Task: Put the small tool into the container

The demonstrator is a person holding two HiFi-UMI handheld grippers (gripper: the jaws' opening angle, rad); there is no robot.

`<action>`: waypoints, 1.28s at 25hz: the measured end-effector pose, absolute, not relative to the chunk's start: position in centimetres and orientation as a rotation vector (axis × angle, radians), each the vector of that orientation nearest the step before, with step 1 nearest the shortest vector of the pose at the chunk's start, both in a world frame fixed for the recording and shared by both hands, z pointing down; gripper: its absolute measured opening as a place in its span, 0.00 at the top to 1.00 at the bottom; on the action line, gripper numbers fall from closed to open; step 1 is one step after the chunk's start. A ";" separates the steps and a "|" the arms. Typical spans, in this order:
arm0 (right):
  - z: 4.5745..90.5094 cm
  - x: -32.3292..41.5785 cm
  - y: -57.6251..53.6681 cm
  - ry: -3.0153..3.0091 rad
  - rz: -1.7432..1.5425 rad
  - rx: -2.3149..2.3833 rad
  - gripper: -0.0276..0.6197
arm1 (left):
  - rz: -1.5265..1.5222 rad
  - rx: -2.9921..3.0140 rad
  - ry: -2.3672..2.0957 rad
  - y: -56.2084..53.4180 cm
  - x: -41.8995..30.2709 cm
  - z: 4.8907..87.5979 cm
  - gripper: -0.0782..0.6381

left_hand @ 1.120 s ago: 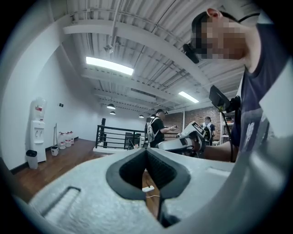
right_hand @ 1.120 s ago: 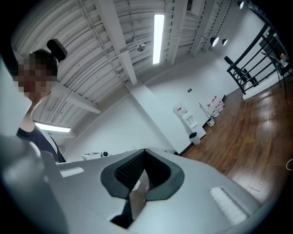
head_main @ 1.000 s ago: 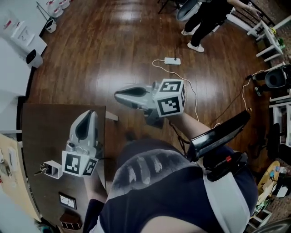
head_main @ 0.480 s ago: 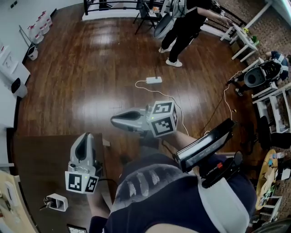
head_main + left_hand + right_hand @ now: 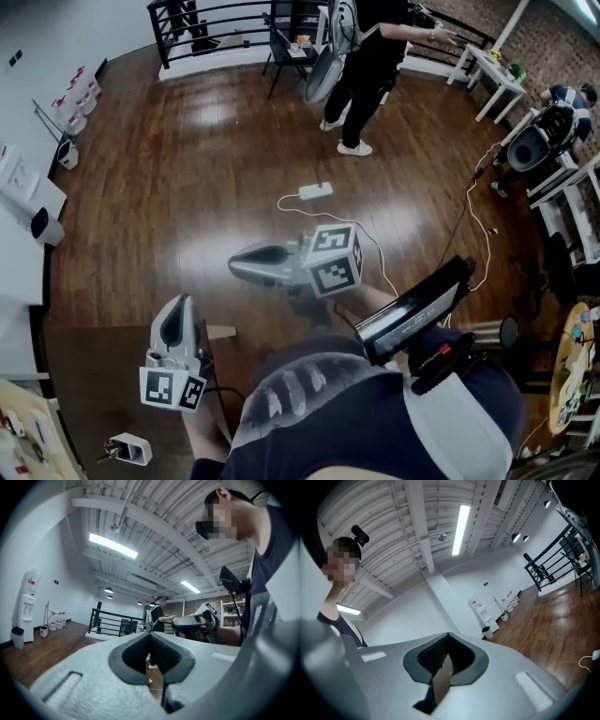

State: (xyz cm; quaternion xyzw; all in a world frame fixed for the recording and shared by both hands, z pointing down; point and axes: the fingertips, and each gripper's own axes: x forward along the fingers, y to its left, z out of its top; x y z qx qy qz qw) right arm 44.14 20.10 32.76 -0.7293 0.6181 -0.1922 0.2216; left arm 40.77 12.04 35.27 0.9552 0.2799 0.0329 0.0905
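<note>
My left hand-held gripper point(image 5: 178, 305) and right hand-held gripper point(image 5: 236, 262) are both shut and empty; the container point(image 5: 131, 448) sits on the surface point(image 5: 84, 394) with something dark poking out, probably the small tool point(image 5: 110, 455), so placing looks done and next I'd confirm it's seated.

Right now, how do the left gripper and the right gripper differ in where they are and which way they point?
The left gripper hangs mostly over the dark table, while the right gripper is out over the wood floor. The left gripper points away from the person; the right gripper points across toward the left of the head view. Shared: both are shut, with nothing plainly held.
</note>
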 end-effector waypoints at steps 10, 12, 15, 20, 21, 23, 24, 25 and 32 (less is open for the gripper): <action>33.3 49.9 33.9 1.561 -0.469 -1.964 0.95 | 0.212 2.841 0.984 25.3 47.2 35.2 0.90; 33.6 51.3 36.8 1.540 -0.459 -1.960 0.95 | 0.224 2.843 1.030 28.4 48.5 35.3 0.90; 34.7 52.7 40.1 1.502 -0.470 -1.944 0.95 | 0.278 2.834 1.085 32.3 49.5 36.2 0.90; 34.3 53.9 43.5 1.516 -0.447 -1.928 0.95 | 0.302 2.865 1.058 35.2 51.2 35.8 0.90; 34.1 54.1 43.9 1.522 -0.440 -1.925 0.95 | 0.305 2.869 1.051 35.5 51.4 35.8 0.90; 34.0 54.4 44.4 1.528 -0.432 -1.913 0.95 | 0.317 2.874 1.043 36.0 51.9 35.9 0.90; 34.1 54.6 44.7 1.529 -0.432 -1.907 0.95 | 0.324 2.875 1.041 36.2 52.1 36.0 0.90; 34.1 54.9 44.8 1.531 -0.432 -1.900 0.95 | 0.329 2.875 1.040 36.4 52.3 36.1 0.90; 34.7 58.7 41.9 1.506 -0.472 -1.904 0.95 | 0.377 2.851 1.035 33.2 56.2 36.8 0.90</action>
